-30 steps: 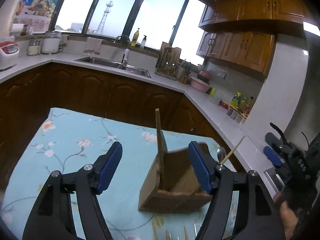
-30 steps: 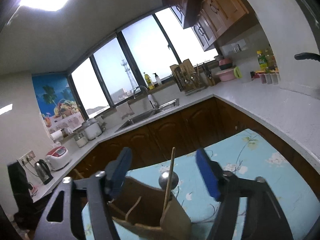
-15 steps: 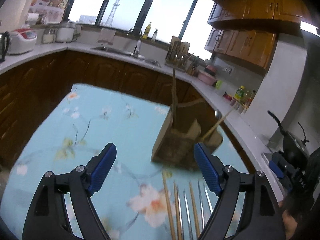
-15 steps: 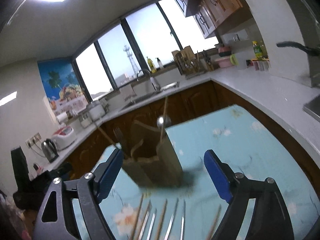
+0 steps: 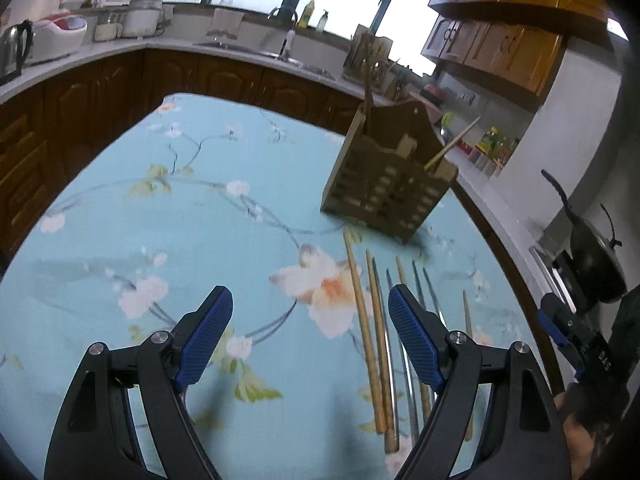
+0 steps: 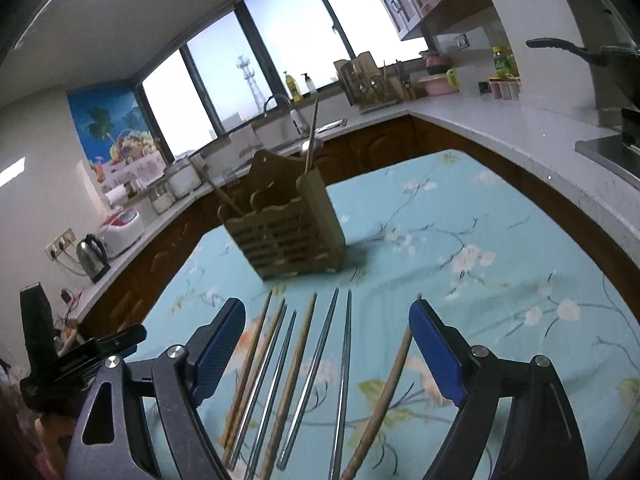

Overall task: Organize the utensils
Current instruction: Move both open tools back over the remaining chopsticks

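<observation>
A slatted wooden utensil holder (image 5: 390,184) (image 6: 284,226) stands upright on the blue floral tablecloth (image 5: 180,208), with a chopstick, a leaning wooden stick and a spoon (image 6: 311,145) sticking out of it. In front of it several wooden and metal chopsticks (image 5: 374,340) (image 6: 298,372) lie side by side on the cloth. My left gripper (image 5: 309,296) hovers open and empty over the cloth, just left of the row. My right gripper (image 6: 327,307) is open above the row, most chopsticks showing between its fingers, none touched.
The table's right edge (image 5: 500,248) runs close to a white counter with bottles. A black wok (image 5: 592,256) sits on the stove at right. Sink, knife rack, kettle (image 6: 93,256) and rice cooker line the far counters.
Both grippers drew back from the holder and sank toward the table. The holder now stands farther off, and the row of chopsticks has come into view. Both jaws widened a little.
</observation>
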